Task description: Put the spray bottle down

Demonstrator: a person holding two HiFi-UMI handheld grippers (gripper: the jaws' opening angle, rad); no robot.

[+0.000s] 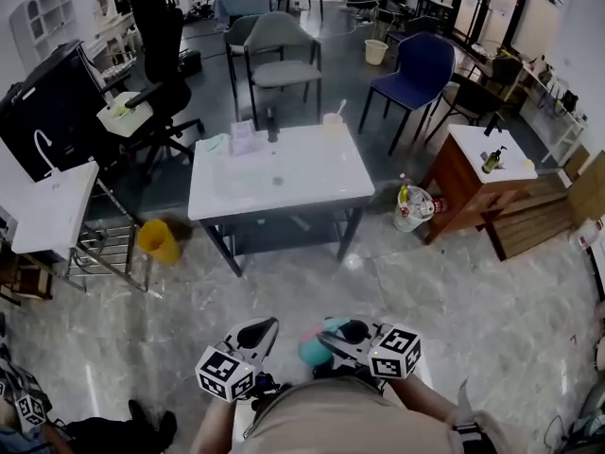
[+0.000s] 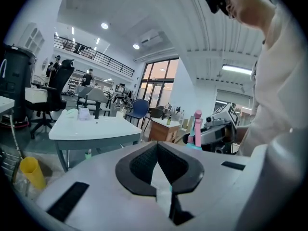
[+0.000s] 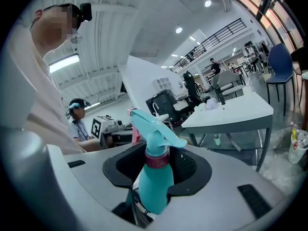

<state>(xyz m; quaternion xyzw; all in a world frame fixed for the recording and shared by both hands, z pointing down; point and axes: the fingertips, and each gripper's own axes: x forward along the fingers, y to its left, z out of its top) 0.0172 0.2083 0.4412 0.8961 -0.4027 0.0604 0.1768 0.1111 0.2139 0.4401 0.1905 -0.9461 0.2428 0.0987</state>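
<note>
Right claw: clamped on the spray bottle, one pad on each side of its teal body just below the pink collar.
Spray bottle, position: upright in the right claw, nozzle head above the pads, held close in front of the person, well apart from the white surface.
Left claw: tips together, nothing between the pads.
Head view only: both claws side by side at the lower edge, each with its marker cube towards the person. Only a small teal patch of the bottle shows beside the right claw. The grey floor lies below the claws. The white surface stands beyond them, with small items along its far edge.
Right gripper view only: the grip itself, and the full shape of the teal nozzle head. A seated person shows behind the bottle.
Left gripper view only: the right claw seen from the side, with a pink part of the bottle standing up next to it. The closed state of the left claw's pads is read here.
Seen in head and left gripper views: a yellow bin on the floor beside the white surface, and a wooden cabinet to the other side.
Seen in all views: the white surface.
</note>
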